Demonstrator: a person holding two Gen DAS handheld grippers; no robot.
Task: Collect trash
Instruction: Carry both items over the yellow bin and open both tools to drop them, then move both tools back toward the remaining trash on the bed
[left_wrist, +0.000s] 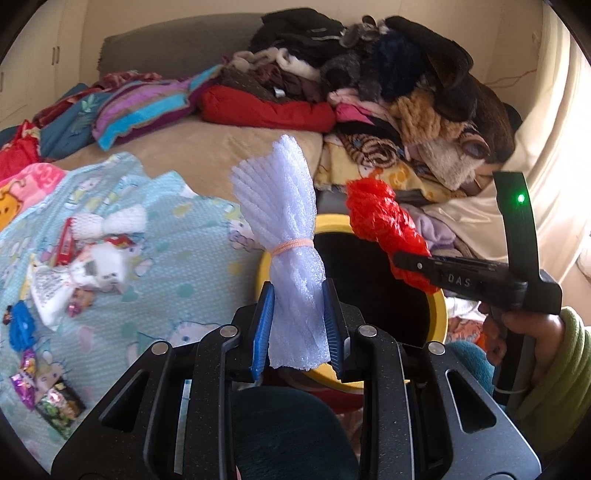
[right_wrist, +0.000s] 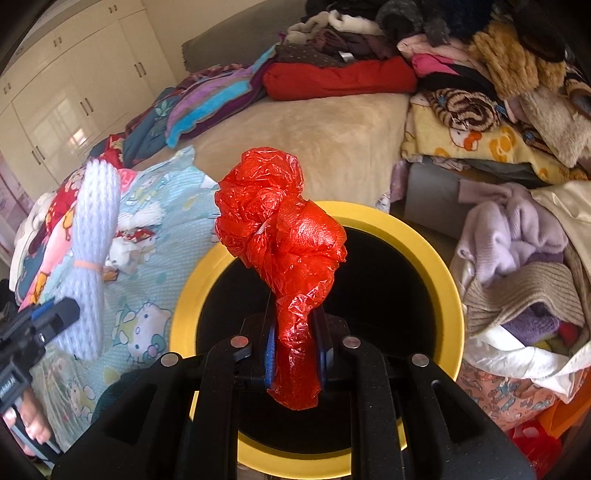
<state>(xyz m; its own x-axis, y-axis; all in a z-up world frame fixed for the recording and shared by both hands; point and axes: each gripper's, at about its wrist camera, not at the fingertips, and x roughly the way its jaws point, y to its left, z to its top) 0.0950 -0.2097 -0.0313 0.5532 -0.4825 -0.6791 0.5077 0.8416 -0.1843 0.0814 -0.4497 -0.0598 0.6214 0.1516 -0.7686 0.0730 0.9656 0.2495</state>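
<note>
Bedroom; bed (left_wrist: 207, 155) heaped with clothes (left_wrist: 369, 74), cartoon sheet (left_wrist: 166, 258) at its near edge.

Foam net (left_wrist: 284, 221), pale, banded at the waist, stands up between the pads of the left hand-held gripper (left_wrist: 298, 325), pinched low down. Looks very light, springy, crushable; the banded waist seems the firmest hold.

Red bag (right_wrist: 284, 240), knotted thin film, pinched at its tail by the right hand-held gripper (right_wrist: 295, 354). Probably weightless, slippery, tears easily.

Both hang over or near the yellow-rimmed bin (right_wrist: 443, 266).

Wrappers (left_wrist: 55, 398) and more foam (left_wrist: 122, 221) lie on the sheet, uncollected.
</note>
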